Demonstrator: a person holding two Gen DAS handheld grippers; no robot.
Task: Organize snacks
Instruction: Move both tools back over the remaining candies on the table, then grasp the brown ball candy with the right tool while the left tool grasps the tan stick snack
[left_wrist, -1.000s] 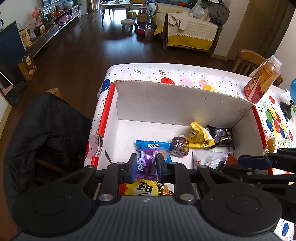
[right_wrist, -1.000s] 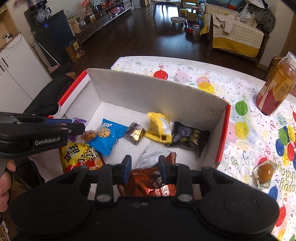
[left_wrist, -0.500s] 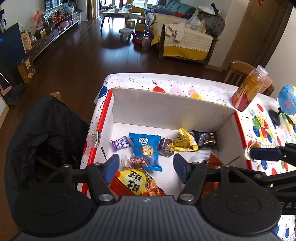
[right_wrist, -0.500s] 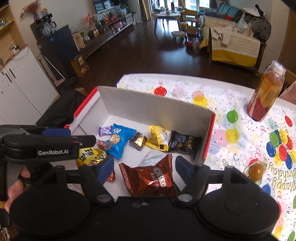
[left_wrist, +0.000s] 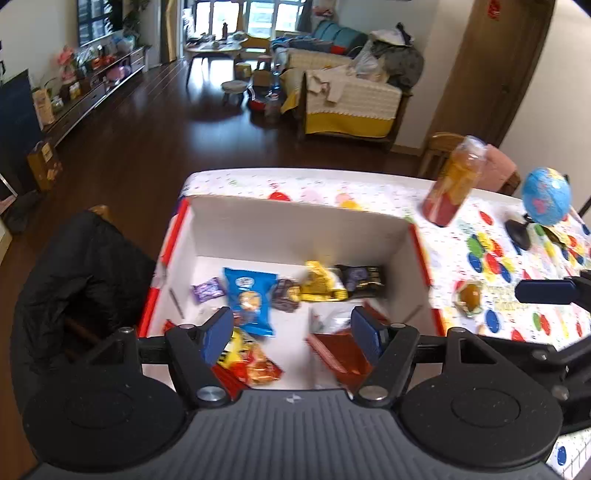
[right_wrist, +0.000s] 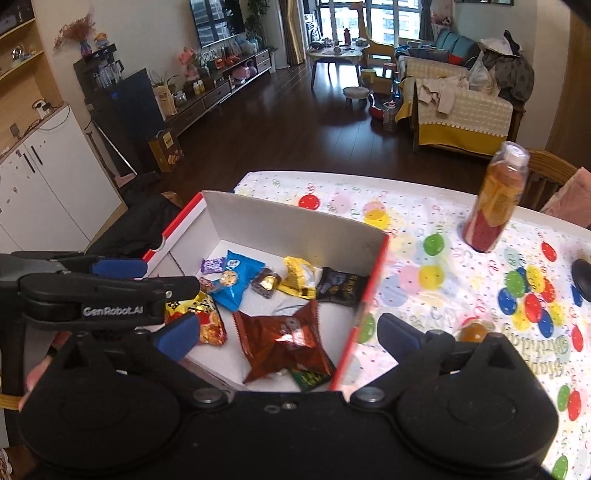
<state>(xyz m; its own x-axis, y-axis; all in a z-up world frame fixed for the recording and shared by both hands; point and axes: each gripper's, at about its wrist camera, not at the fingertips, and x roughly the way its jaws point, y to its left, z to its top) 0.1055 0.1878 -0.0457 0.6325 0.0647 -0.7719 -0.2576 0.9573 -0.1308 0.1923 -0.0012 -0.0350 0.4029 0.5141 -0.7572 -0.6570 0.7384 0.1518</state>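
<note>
From the left wrist view, your left tool (left_wrist: 291, 334) hangs above the near end of the white box (left_wrist: 295, 225) with its fingers spread wide and nothing between them. The snacks lie loose on the box floor: a blue cookie packet (left_wrist: 249, 299) near the middle, a small purple wrapper (left_wrist: 208, 289) to its left, a brown sweet (left_wrist: 286, 295), a yellow packet (left_wrist: 321, 284) and a dark packet (left_wrist: 364, 281) along the far right. A yellow-and-red bag (left_wrist: 251, 360) and a red-brown pouch (left_wrist: 341, 350) sit nearest you, partly behind the fingers. One jelly cup (left_wrist: 469, 297) lies out on the surface to the right of the box — probably the piece left to gather. The frame is smeared, so labels cannot be read.

From the right wrist view, your right tool (right_wrist: 288, 332) is also spread apart and empty, straddling the box's near right corner; its right finger is outside the red edge, over the surface. The red-brown pouch (right_wrist: 286, 338) lies below the gap, and a green wrapper (right_wrist: 308, 376) peeks from under it, mostly covered. The left tool (right_wrist: 110, 291) crosses close on the left, hiding part of the yellow-and-red bag (right_wrist: 205, 321).

The risks: the two tools are crowded and could knock together, and a finger catching the box wall could shove the box. A tall bottle (right_wrist: 496, 201) stands far right — a wide swing could tip it. The jelly cup (right_wrist: 474, 330) is half hidden behind your right finger.
</note>
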